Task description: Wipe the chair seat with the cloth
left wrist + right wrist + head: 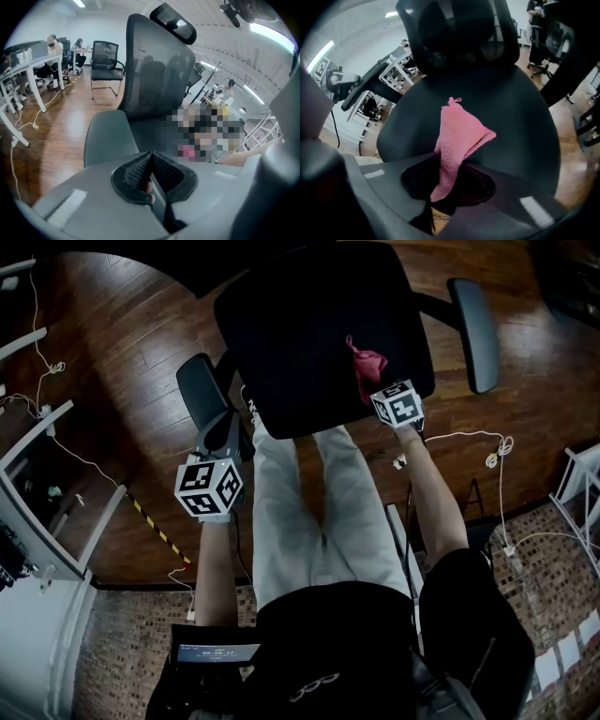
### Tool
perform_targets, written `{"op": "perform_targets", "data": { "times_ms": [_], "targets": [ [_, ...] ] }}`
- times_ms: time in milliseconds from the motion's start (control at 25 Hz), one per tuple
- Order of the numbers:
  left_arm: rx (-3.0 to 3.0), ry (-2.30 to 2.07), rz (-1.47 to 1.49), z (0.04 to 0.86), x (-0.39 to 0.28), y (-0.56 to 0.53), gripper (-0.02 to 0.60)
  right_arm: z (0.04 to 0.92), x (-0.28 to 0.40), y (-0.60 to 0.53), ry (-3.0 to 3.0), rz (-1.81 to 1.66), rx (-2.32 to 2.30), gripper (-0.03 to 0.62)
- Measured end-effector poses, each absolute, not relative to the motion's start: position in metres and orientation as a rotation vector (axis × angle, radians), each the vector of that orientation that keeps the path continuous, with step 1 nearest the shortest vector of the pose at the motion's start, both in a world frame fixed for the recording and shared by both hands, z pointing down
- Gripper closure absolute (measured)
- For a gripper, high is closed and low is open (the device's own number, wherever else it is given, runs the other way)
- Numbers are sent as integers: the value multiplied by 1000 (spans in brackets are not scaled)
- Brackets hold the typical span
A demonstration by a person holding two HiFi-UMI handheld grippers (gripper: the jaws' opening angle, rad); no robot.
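Wooden floor [112,324], white desks [35,62], seemingly an office

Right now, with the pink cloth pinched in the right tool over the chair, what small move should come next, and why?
Probably lower the right tool slightly and drag the cloth leftward across the seat. The tool is shut on one cloth end, the rest trails bunched near the seat's front right, and most of the seat lies bare.

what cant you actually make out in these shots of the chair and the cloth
- Right gripper view: the pink cloth hides the chair seat beneath it.
- Left gripper view: a mosaic patch covers the seat's middle and nearly all of the cloth.
- Head view: the seat is too dark to show dust or wiped areas, and the cloth is too small to show its folds.
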State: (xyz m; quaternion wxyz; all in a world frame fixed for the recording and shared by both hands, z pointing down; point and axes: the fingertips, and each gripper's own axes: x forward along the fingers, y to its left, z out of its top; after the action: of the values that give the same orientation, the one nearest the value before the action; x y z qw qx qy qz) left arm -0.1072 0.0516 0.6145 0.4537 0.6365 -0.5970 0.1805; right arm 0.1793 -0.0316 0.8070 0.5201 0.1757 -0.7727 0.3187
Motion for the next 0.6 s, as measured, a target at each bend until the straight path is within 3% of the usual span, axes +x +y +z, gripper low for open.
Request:
{"op": "perform_targets", "data": {
  "times_ms": [600],
  "targets": [
    [1566,-1498,445,616,-116,52,588,774,342,-96,-1645,625,780,525]
  ]
}}
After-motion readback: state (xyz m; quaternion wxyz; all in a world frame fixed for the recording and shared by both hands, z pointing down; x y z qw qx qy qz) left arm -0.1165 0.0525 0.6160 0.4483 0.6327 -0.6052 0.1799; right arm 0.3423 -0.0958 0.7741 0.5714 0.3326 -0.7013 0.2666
